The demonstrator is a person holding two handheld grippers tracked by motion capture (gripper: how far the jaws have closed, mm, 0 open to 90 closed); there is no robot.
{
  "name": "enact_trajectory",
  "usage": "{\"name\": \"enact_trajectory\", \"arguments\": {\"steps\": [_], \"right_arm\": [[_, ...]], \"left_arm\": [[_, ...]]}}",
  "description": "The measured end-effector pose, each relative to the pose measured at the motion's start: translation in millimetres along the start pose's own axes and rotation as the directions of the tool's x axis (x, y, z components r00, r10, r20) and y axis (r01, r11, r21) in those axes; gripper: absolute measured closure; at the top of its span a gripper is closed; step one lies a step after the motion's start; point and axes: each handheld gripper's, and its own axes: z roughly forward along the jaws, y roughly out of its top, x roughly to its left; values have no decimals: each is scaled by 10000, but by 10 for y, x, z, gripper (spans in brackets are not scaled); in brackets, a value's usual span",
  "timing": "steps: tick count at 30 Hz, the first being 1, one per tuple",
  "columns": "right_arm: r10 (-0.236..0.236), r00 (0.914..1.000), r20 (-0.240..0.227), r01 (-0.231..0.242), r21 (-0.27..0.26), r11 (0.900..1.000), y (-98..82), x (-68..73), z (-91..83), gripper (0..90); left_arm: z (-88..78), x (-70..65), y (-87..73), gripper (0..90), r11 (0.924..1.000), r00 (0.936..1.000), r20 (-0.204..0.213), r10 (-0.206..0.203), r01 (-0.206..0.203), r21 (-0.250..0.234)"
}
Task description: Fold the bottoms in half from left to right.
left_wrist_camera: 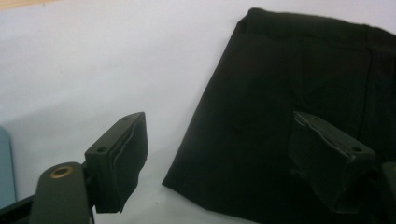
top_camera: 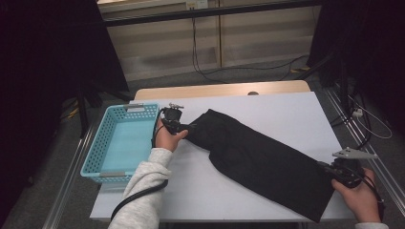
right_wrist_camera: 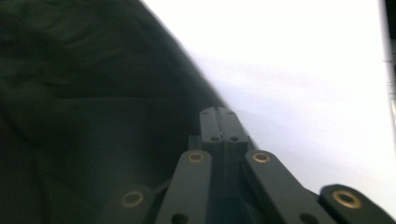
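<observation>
A black garment [top_camera: 258,157], folded into a long strip, lies slantwise on the white table [top_camera: 286,107]. My left gripper [top_camera: 184,128] is at its upper-left end. In the left gripper view that gripper [left_wrist_camera: 219,123] stands open and low over the table. One pad [left_wrist_camera: 133,149] is over bare white, the other over the garment [left_wrist_camera: 289,88], and nothing is pinched. My right gripper [top_camera: 327,168] is at the garment's lower-right end. In the right gripper view it [right_wrist_camera: 217,111] has its jaws pressed together on the garment's edge [right_wrist_camera: 70,116].
A light blue plastic basket [top_camera: 95,152] stands at the table's left edge, right beside the left hand. A wooden tabletop strip [top_camera: 219,89] runs along the far side. Cables lie on the floor beyond, and metal rails flank the table.
</observation>
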Motion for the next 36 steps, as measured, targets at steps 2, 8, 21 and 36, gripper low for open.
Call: {"name": "enact_trajectory", "arguments": {"steps": [2,8,21,36], "right_arm": [[307,9995,-1,-307,-168,9994,-16,-64,-39,900],[455,9988,177,-450,-244,9987,-33,-122,-69,900],[-311,9974,-652,247,-962,9951,122,178,-72,557],[-822,9905,-1102,736,-799,9941,122,319,3,545]], "left_arm": [[2,15,-20,201,9999,9999,-104,-124,123,-113],[38,35,-83,197,9997,9988,-426,-222,226,100],[95,20,-202,456,9945,9947,-487,-908,932,483],[-105,181,147,863,9962,9960,-235,-864,867,116]]}}
